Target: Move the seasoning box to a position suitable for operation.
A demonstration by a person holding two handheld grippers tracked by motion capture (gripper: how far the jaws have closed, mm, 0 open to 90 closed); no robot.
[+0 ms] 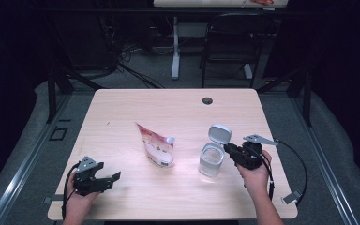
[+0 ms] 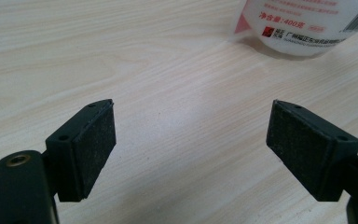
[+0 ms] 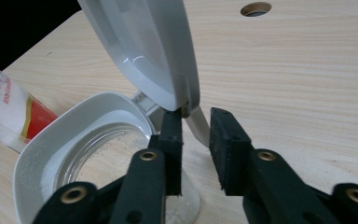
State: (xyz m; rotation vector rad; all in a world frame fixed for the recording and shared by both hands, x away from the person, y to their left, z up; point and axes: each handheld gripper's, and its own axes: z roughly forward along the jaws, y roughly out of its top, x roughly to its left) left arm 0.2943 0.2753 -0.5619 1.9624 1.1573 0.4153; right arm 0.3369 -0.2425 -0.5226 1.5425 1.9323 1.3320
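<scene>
Jar [image 1: 211, 161] right of frame centre on the desk [image 1: 178, 112], lid [image 3: 144, 46] flipped up, my right tool [image 3: 196, 122] slack around its tab; left tool [image 2: 191, 140] wide, empty; pouch [image 1: 157, 147] untouched, filling remains.

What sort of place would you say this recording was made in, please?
Probably a lab or a recording workspace: a plain wooden table stands between dark curtains, with loose cables on the grey floor behind it and a black chair beside a second desk's leg.

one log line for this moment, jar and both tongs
jar: upright, lid flipped open | right tongs: open, at lid's edge | left tongs: open, empty | pouch: untouched
</scene>
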